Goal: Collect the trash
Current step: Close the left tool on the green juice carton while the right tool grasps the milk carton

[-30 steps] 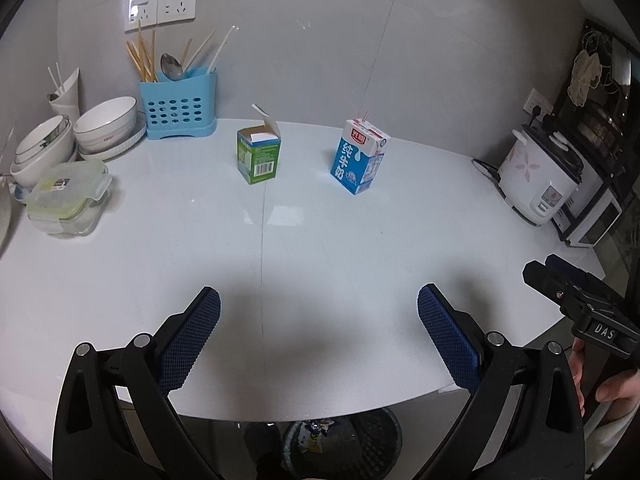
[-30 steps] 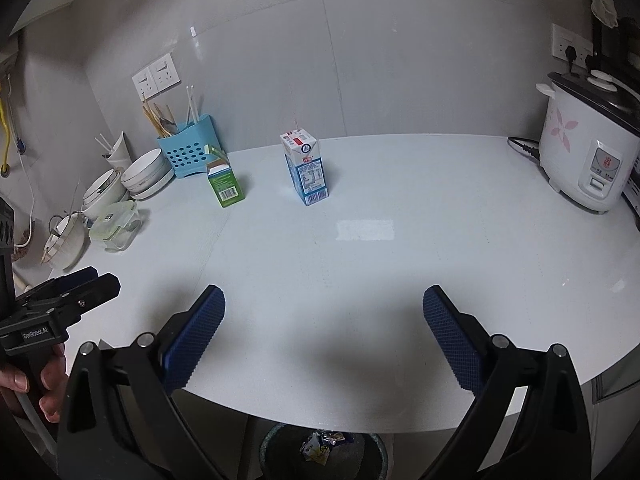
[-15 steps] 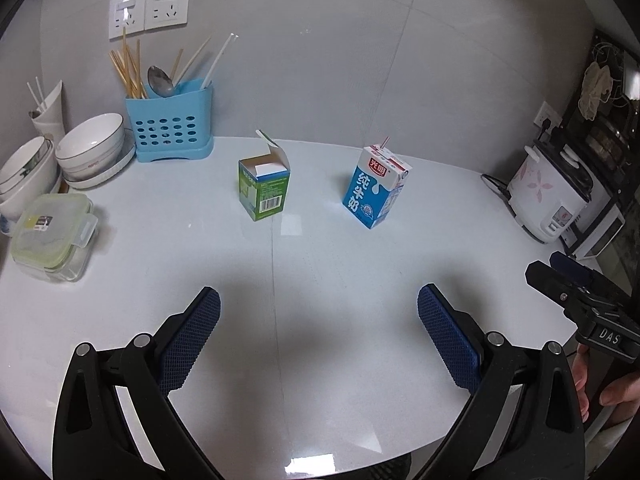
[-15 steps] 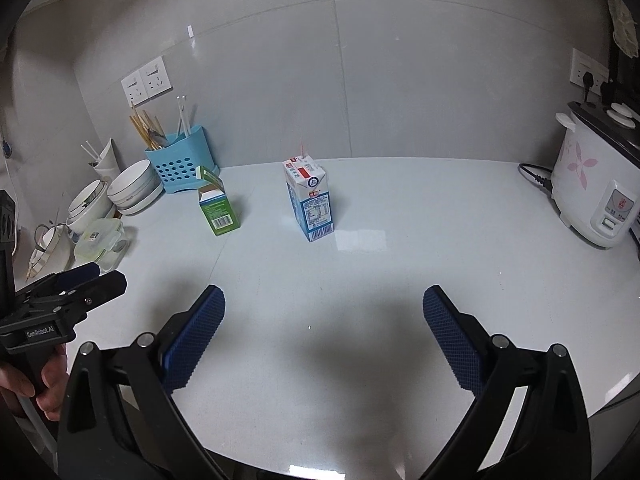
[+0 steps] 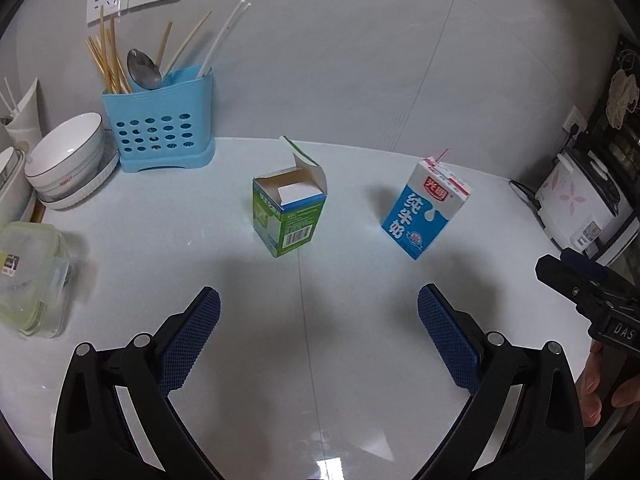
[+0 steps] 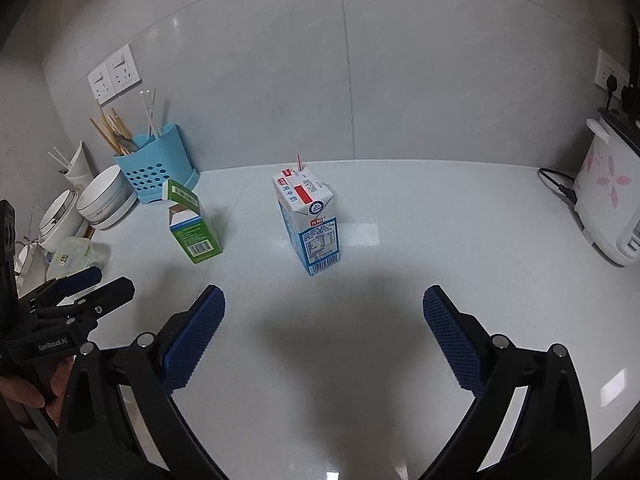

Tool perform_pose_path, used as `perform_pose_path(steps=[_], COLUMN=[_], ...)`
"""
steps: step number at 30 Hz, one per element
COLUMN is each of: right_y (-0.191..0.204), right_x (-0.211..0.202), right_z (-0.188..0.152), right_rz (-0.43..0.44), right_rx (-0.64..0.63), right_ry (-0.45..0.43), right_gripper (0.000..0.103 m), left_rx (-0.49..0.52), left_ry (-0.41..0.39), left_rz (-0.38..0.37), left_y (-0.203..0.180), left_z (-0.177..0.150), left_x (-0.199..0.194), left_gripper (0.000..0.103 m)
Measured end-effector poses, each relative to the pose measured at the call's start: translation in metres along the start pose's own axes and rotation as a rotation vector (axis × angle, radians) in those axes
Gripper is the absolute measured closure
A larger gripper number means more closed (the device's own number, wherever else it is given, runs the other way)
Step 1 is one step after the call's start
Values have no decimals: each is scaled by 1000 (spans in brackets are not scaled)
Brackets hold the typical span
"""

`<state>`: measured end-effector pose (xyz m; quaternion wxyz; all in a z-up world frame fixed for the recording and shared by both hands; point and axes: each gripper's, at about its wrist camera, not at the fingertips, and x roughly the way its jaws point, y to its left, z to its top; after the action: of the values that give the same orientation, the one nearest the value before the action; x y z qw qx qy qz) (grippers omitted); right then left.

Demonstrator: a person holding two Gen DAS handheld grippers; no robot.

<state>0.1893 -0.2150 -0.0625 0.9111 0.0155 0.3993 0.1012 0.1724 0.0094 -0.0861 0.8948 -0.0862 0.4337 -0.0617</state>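
Observation:
A green carton (image 5: 289, 216) with its top flaps open stands on the white counter (image 5: 200, 264); it also shows in the right wrist view (image 6: 195, 229). A blue and white milk carton (image 5: 425, 213) with a straw stands to its right, and shows in the right wrist view (image 6: 309, 224). My left gripper (image 5: 319, 334) is open and empty, short of the green carton. My right gripper (image 6: 324, 336) is open and empty, short of the milk carton. Each gripper shows at the edge of the other's view.
A blue utensil holder (image 5: 160, 128) stands at the back left by stacked bowls (image 5: 66, 160) and a lidded food box (image 5: 30, 276). A rice cooker (image 6: 612, 208) and its cord (image 6: 558, 184) stand at the right.
Both grippers have moved forward over the counter towards the cartons, which now look larger and closer. The bin below the counter edge has left view. Both stay open.

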Motion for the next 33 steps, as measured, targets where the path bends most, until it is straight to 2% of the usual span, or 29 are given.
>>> perform_pose_path(steps=[13, 25, 28, 31, 33], right_y=[11, 12, 12, 11, 12], right_x=[98, 128, 131, 133, 134], right_z=[42, 55, 57, 58, 59], right_rz=[-45, -64, -56, -48, -47], right_rx=[4, 49, 67, 76, 78], right_ry=[72, 86, 79, 76, 79], right_gripper=[8, 8, 8, 10, 18], left_rx=[53, 108, 112, 120, 128], left_ry=[50, 68, 53, 57, 61], left_rz=[28, 18, 18, 9, 3], left_y=[21, 20, 20, 19, 17], left_z=[37, 51, 54, 56, 56], left_x=[89, 129, 131, 136, 138], left_gripper=[6, 6, 10, 20, 34])
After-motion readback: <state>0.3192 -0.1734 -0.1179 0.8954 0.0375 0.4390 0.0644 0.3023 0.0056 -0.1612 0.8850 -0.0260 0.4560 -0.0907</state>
